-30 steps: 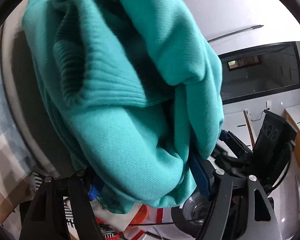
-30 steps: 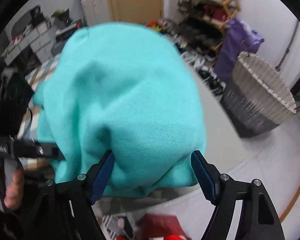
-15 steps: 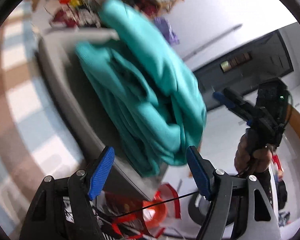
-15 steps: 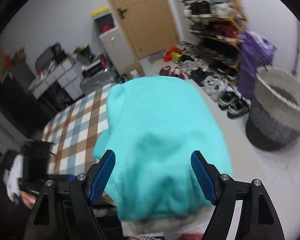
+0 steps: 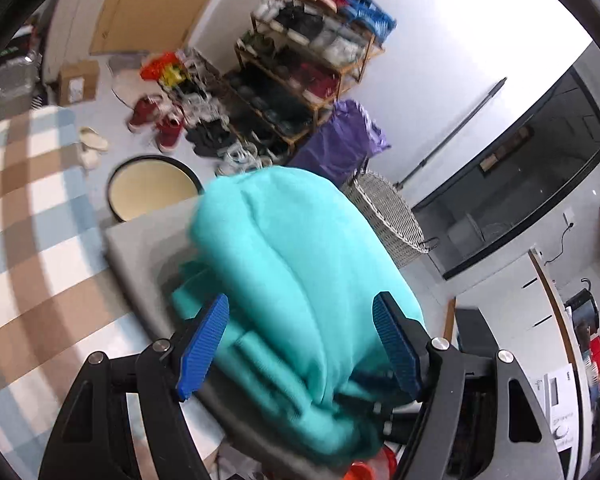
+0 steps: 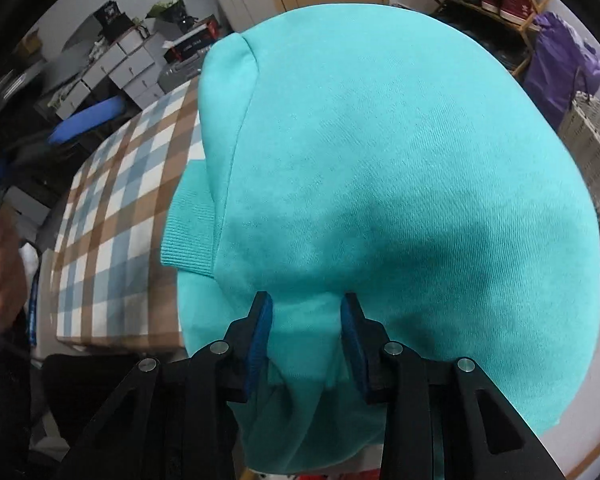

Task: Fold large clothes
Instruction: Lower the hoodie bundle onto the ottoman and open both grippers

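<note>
The teal sweatshirt (image 5: 300, 264) lies folded in a mound on a grey table (image 5: 140, 248). My left gripper (image 5: 300, 300) hovers over its near side, open, the blue pads wide apart and not touching the cloth. In the right wrist view the sweatshirt (image 6: 380, 160) fills the frame, with a ribbed cuff (image 6: 188, 232) sticking out at the left. My right gripper (image 6: 305, 304) is at its near edge. Its jaws are closing, and a bunched fold of teal cloth is pinched between the pads.
A checked blue and brown cover (image 6: 112, 220) spreads left of the table. A wicker basket (image 5: 388, 216), a purple bag (image 5: 340, 140) and a shoe rack (image 5: 308, 60) stand beyond. A round tray (image 5: 152, 188) lies on the floor. A person's hand (image 6: 0, 264) shows at the far left.
My left gripper pulled back and rose, so the sweatshirt now sits farther off. My right gripper moved in on the near edge and its jaws narrowed from wide apart onto the cloth.
</note>
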The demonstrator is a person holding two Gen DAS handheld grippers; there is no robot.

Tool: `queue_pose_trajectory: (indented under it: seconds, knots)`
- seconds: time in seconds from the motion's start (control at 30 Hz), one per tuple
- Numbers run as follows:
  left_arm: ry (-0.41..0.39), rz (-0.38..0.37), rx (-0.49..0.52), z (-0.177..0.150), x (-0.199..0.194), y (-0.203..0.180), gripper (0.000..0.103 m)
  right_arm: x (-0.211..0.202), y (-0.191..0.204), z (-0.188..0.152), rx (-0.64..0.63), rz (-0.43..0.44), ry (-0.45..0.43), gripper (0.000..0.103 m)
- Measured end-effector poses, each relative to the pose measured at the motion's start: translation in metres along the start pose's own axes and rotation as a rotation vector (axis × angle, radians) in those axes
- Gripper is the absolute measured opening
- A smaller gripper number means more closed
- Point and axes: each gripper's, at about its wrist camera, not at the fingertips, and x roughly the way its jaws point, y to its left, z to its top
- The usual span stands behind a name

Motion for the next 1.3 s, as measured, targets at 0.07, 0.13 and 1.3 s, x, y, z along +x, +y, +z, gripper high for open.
queue_pose_trajectory:
  seconds: [0.07, 0.13, 1.3]
  knots:
    - [0.05, 0.02, 0.007, 0.003, 0.023, 0.004, 0.07, 0.002, -0.003, 0.001, 0.01, 0.015, -0.014, 0.035]
    - [0.101, 0.016, -0.011, 0.005, 0.052, 0.009, 0.07, 0.001, -0.005, -0.002, 0.016, 0.031, -0.032, 0.035]
    - [0.208, -0.042, 0.04, -0.012, 0.019, -0.034, 0.07, -0.089, -0.034, 0.013, -0.122, 0.04, -0.093, 0.013]
